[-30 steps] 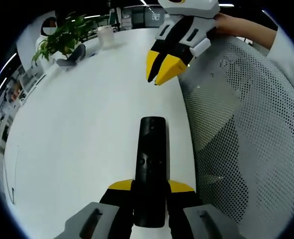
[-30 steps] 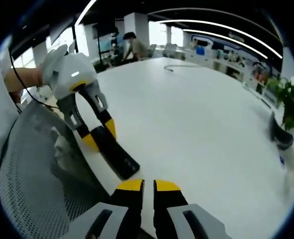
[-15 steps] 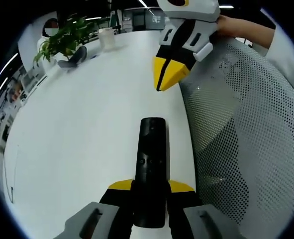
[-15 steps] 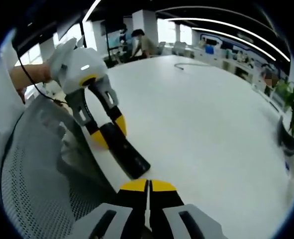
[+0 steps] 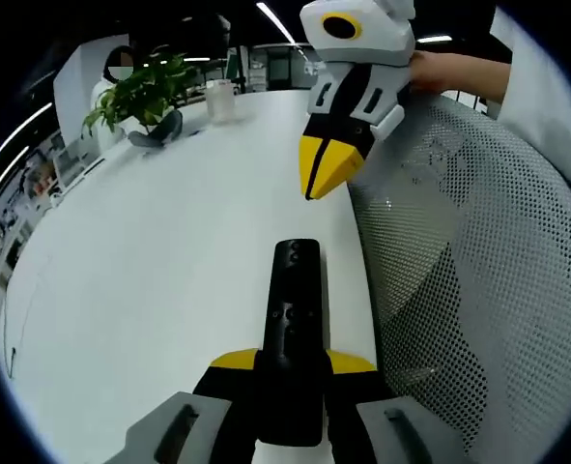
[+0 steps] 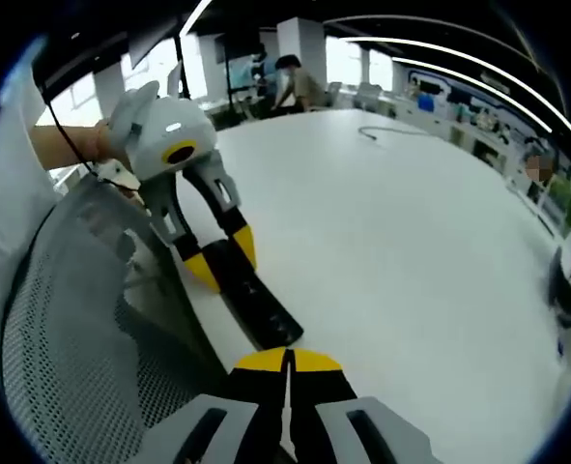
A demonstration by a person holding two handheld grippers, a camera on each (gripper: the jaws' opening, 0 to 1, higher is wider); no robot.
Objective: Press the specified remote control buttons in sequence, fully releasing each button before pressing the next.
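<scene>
over the white bench edge, beside the mesh chair back, the right tongs have pressed their yellow tips together since a second ago, when they stood apart, and now hang just above the far end of the black remote. the left tongs stay clamped on the remote's near end, one tip on each side. in the right gripper view the remote points at the closed right tongs, with the left tongs gripping its far end.

Big white surface, pretty bare. Far beyond the left claw sit a potted plant and a cup. A cable lies far ahead of the right claw.
</scene>
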